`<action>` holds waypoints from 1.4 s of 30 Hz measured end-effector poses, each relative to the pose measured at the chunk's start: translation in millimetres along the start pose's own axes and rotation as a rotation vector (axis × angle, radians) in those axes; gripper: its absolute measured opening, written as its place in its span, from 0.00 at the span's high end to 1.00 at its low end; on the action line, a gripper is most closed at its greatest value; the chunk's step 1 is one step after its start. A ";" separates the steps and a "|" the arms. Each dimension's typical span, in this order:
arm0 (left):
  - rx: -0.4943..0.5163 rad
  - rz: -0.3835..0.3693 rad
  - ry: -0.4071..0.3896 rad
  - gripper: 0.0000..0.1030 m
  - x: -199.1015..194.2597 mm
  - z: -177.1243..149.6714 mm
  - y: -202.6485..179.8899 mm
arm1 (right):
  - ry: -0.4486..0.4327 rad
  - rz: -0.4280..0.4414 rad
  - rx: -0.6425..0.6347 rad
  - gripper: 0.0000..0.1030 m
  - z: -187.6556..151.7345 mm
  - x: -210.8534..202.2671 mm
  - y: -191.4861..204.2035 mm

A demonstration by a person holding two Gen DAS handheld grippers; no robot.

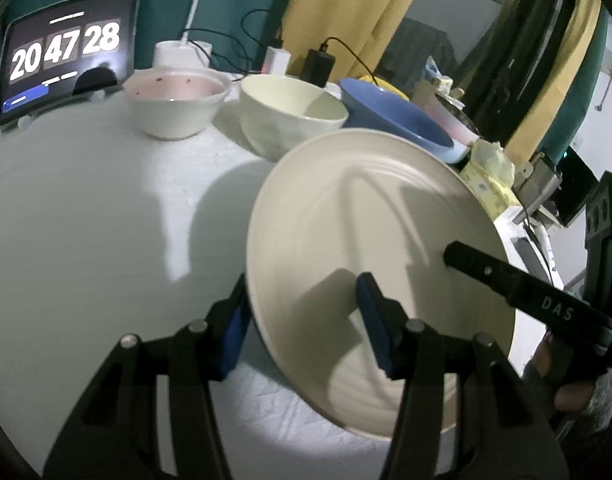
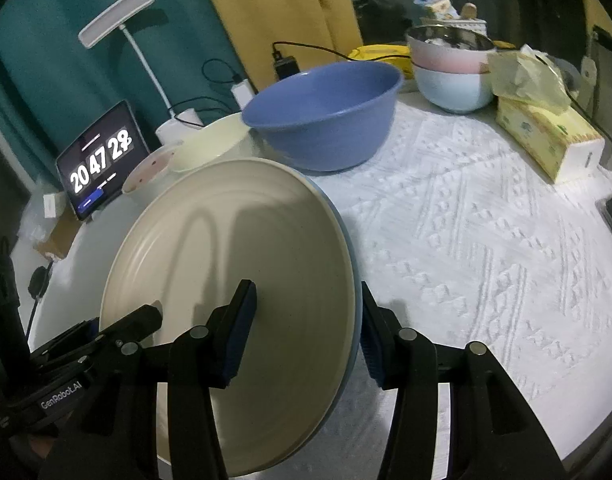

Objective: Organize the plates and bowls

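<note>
The round table under a white knitted cloth (image 2: 485, 248) fills both views. Lifted clear of it and tilted, the wide cream ribbed plate (image 1: 369, 248) sits at centre frame. The left gripper (image 1: 302, 320) clamps its near rim, the right gripper (image 2: 306, 332) its opposite rim. The blue plastic bowl (image 2: 325, 116) stands behind, upper centre.

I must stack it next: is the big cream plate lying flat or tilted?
Tilted. The cream plate is lifted off the white tablecloth, its near edge lower and its shadow below.
</note>
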State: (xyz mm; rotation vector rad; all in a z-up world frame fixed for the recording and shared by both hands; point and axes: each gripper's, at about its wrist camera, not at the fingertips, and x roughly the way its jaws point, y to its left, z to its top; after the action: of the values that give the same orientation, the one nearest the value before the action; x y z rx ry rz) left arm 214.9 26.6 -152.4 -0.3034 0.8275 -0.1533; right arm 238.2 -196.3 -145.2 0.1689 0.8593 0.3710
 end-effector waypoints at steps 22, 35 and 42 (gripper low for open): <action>-0.095 0.044 -0.034 0.48 -26.3 -1.0 64.3 | 0.035 0.040 -0.090 0.50 5.3 24.8 68.6; -0.153 0.086 -0.040 0.48 -34.2 -1.7 102.4 | 0.074 0.074 -0.142 0.50 6.6 51.2 105.4; -0.173 0.120 -0.042 0.48 -40.7 -1.6 122.6 | 0.096 0.108 -0.163 0.50 7.9 66.0 125.1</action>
State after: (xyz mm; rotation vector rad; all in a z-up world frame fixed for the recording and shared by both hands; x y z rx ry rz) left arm 188.5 152.5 -164.6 -0.4172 0.8161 0.0367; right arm 252.1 -55.4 -150.2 0.0465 0.9123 0.5523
